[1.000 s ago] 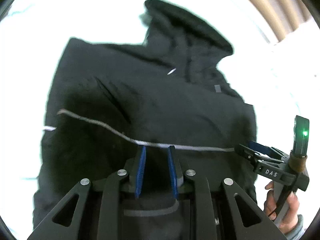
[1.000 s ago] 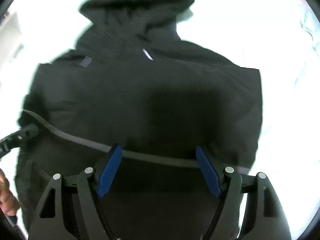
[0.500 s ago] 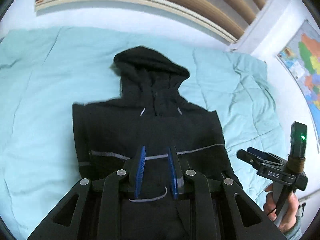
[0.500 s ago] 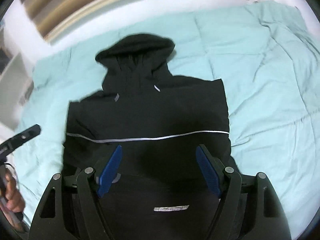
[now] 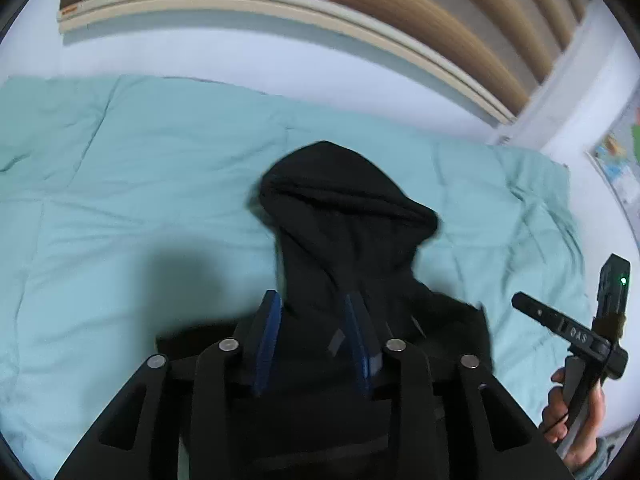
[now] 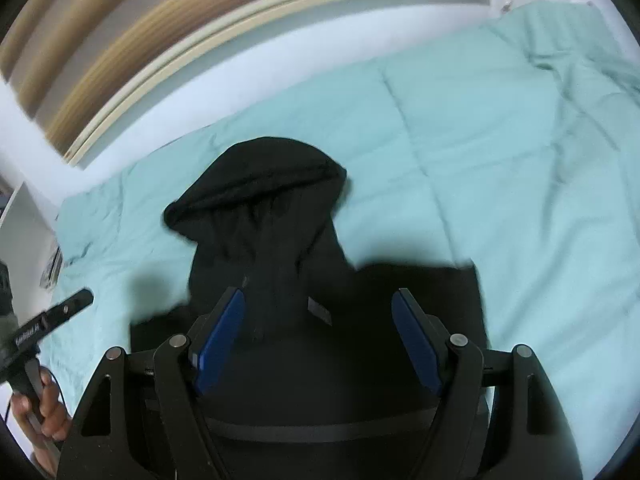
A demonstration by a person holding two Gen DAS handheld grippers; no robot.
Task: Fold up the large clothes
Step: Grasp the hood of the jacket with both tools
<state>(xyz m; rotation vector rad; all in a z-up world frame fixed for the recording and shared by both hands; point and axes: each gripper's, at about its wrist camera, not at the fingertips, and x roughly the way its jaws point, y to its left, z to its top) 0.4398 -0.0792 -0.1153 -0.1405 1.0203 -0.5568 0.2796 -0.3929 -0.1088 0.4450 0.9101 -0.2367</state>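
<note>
Fingers (image 5: 269,332) of left gripper (image 5: 312,320) parted, right gripper (image 6: 320,312) spread wide, both empty over black hooded jacket (image 6: 272,216), hood toward teal duvet's (image 6: 500,168) far edge.

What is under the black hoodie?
The black hoodie lies on a light teal quilt, which shows all around its hood and shoulders. The part of the quilt beneath it is covered, so whether anything else hides there cannot be seen.

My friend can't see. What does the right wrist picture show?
A black hoodie lies on a teal quilt, hood pointing away toward the wall. The right hand-held gripper is in front, its blue pads wide apart, holding nothing. The left hand-held gripper pokes in at the left edge.
</note>
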